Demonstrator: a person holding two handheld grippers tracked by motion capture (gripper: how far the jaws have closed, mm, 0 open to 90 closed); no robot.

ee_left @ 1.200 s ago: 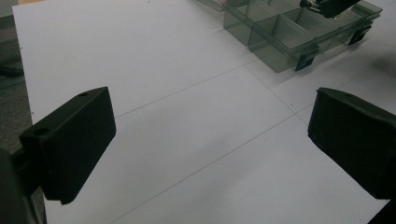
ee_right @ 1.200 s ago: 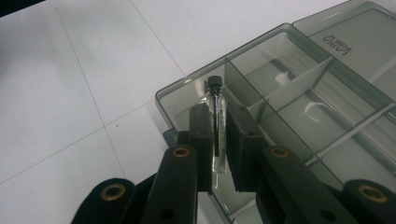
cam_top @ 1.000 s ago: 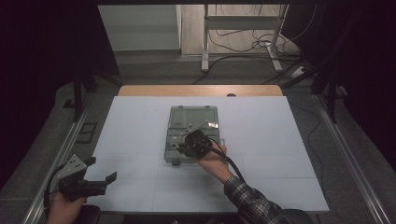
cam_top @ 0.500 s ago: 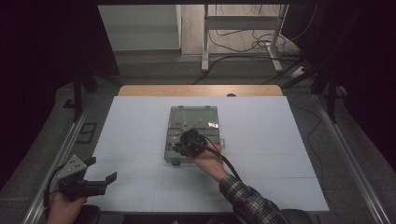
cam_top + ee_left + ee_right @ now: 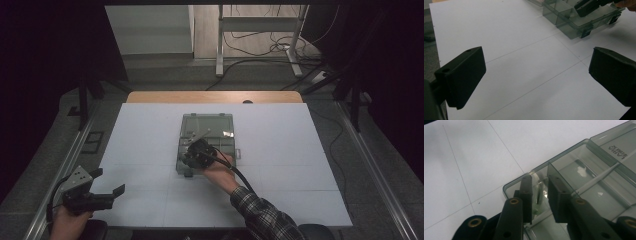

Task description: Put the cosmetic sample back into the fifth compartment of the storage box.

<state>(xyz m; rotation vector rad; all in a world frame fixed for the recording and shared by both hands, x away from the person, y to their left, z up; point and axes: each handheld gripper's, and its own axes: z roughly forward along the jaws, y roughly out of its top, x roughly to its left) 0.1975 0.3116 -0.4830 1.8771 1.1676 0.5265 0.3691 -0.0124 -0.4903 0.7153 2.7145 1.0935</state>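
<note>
A clear grey plastic compartment box lies open on the middle of the white table. My right gripper reaches into its near-left compartment. In the right gripper view the jaws stand close together inside the box, with a small pale, greenish piece pinched between them. A thin white stick lies slantwise in the neighbouring compartment. My left gripper hovers over the table's near-left corner, open and empty. In the left gripper view its jaws stand wide apart, and the box is far off.
The box's lid lies flat behind the compartments. A wooden strip edges the table's far side. Metal rails run along both sides, and beyond the table there are cables and a frame on the floor.
My right gripper has shifted a little to the left, towards the box's near-left corner. The left gripper has stayed where it was.
</note>
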